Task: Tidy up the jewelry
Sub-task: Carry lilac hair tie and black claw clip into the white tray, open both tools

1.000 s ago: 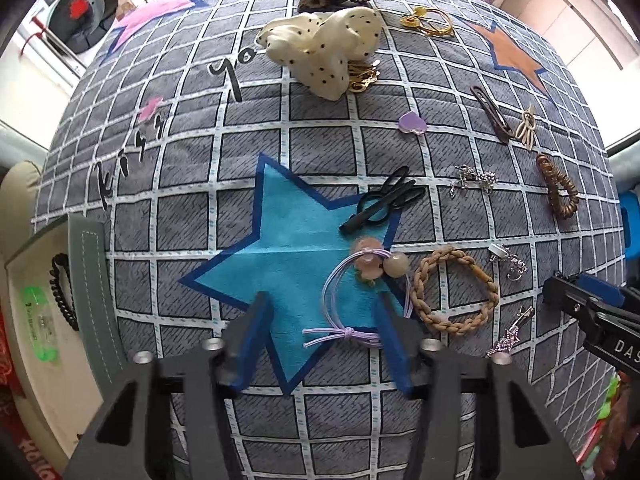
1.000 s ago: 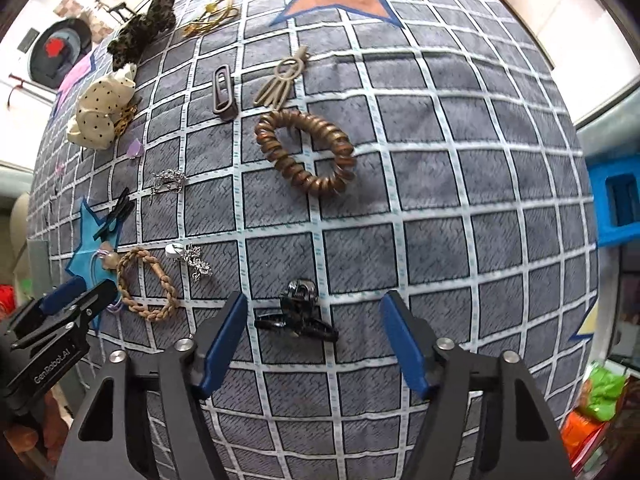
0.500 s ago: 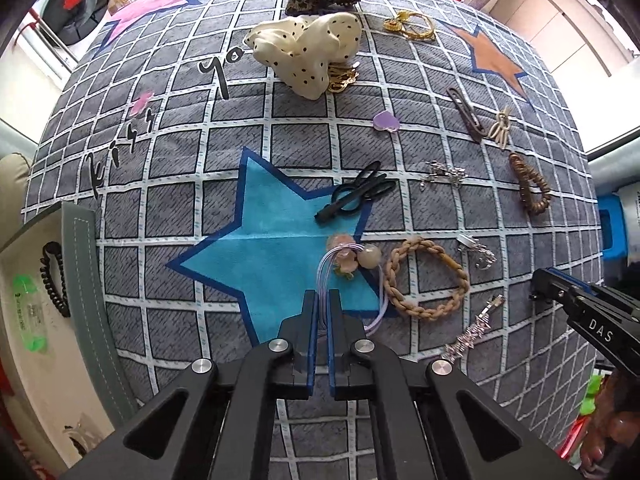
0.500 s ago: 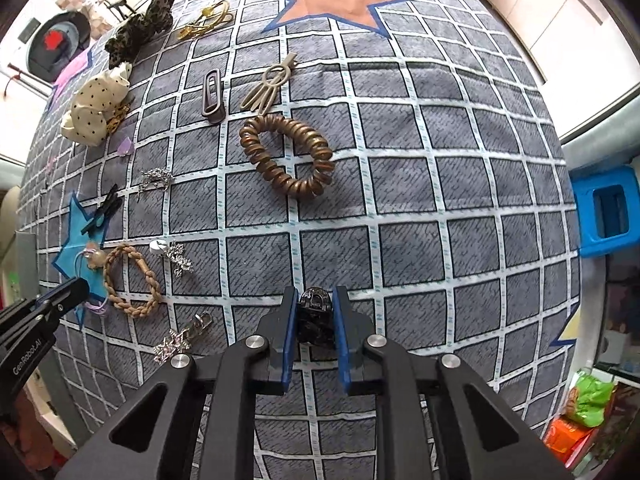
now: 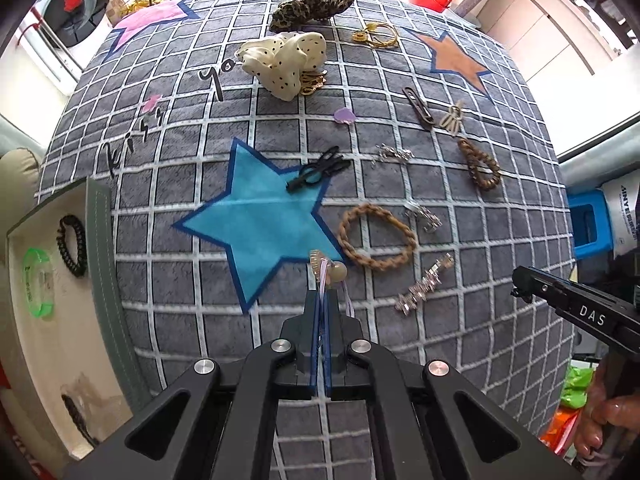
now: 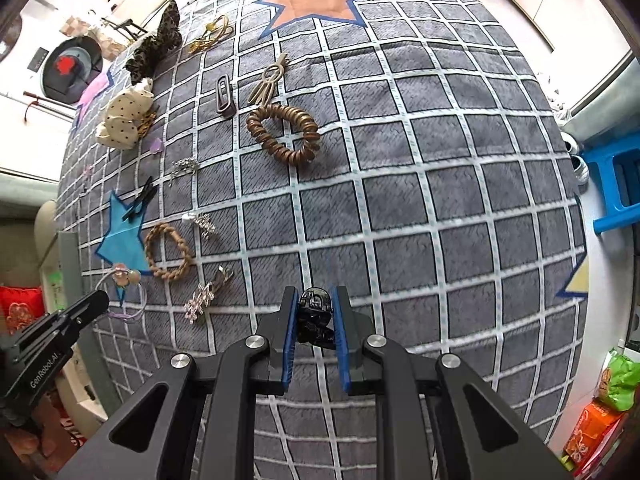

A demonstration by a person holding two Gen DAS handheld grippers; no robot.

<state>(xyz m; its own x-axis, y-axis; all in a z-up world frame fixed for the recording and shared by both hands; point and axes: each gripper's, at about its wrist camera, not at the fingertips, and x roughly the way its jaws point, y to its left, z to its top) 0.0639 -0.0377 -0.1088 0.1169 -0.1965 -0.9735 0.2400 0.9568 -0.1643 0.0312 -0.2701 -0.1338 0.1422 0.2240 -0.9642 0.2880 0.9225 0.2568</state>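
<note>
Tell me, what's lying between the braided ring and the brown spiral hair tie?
A small silver clip lies between the braided ring and the spiral tie, close beside the ring. The left wrist view shows it best; the rest of that stretch is bare blanket.

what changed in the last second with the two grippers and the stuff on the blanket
Both grippers closed and picked something up. The left gripper shut on the lilac hair tie and lifted it off the blue star. The right gripper clamped the small black claw clip and raised it. The braided ring, rhinestone clip and other pieces on the blanket stayed put.
</note>
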